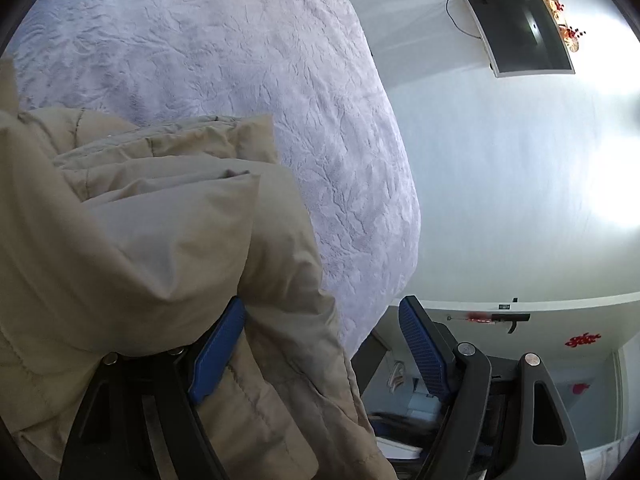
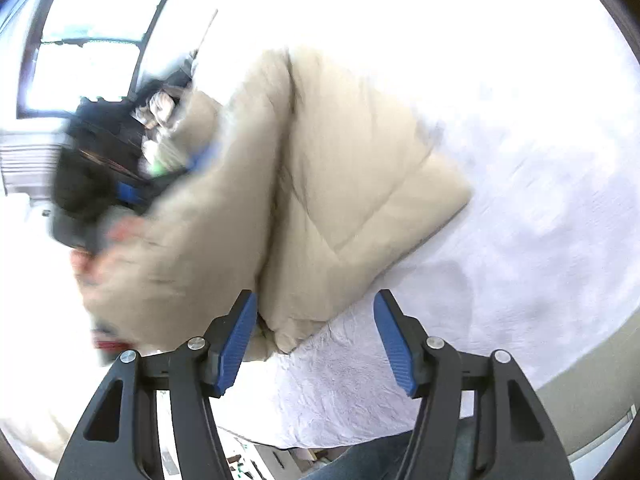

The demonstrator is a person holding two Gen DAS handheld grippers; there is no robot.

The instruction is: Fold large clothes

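A beige puffy jacket (image 1: 152,240) lies bunched in folds on the pale bed cover (image 1: 240,60). My left gripper (image 1: 322,304) is open; jacket cloth drapes over its left pad (image 1: 218,354) and hangs between the jaws, while the right pad (image 1: 420,352) stands apart from it. In the right wrist view the jacket (image 2: 320,168) rests folded on the bed cover (image 2: 540,200). My right gripper (image 2: 316,296) is open, with a lower corner of the jacket just inside the jaws near the left pad (image 2: 236,344). The left gripper (image 2: 124,194) shows blurred at the jacket's far side.
The bed's rounded edge (image 1: 400,216) drops to a pale floor (image 1: 500,180). A dark screen (image 1: 516,12) with red flowers (image 1: 556,8) sits beyond. A bright window (image 2: 92,32) and cluttered dark things (image 2: 120,128) lie past the bed. A blurred hand (image 2: 100,248) is at left.
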